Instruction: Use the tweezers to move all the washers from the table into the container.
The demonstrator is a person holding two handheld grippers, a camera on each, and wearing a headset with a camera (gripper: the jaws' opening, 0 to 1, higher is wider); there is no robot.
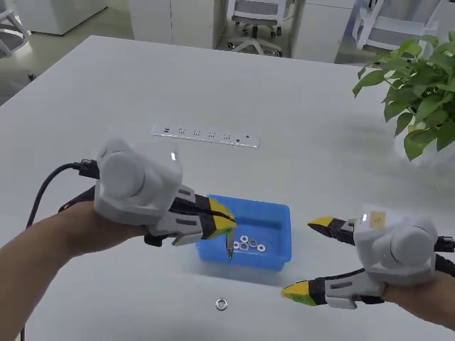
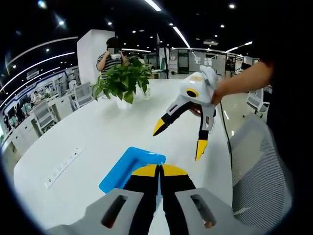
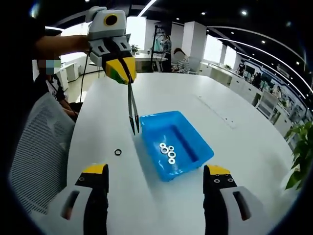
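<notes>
Jaws of the left gripper (image 1: 222, 219) are pressed together on the upper end of the tweezers (image 1: 229, 245), which hang points-down from the yellow tips; the right gripper view confirms the pinch. In the left gripper view the same jaws stand closed, with only a thin seam between them.

The tweezer points sit at the 9 o'clock edge of the blue container (image 1: 281, 210). Whether they are inside the rim or just outside it cannot be settled, as the head view and the right gripper view read differently. No washer is visible between the points.

A small cluster of washers (image 1: 249, 245) lies on the container floor. One loose washer (image 1: 221, 304) lies flat on the counter (image 1: 106, 92), at about 7 o'clock from the container and apart from it.

The right gripper (image 1: 300, 257) is at 3 o'clock of the container, jaws spread wide and holding nothing, clear of the work.

Assessment: the task is in its closing stage, with one washer judged outstanding. The step in hand appears to fall between a deposit and the last pick. The next move calls for carrying the tweezers toward 7 o'clock, lowering the points astride the loose washer's rim, and easing the squeeze enough to open them first. The flat, thin ring may slide or flip under a skewed pinch.
</notes>
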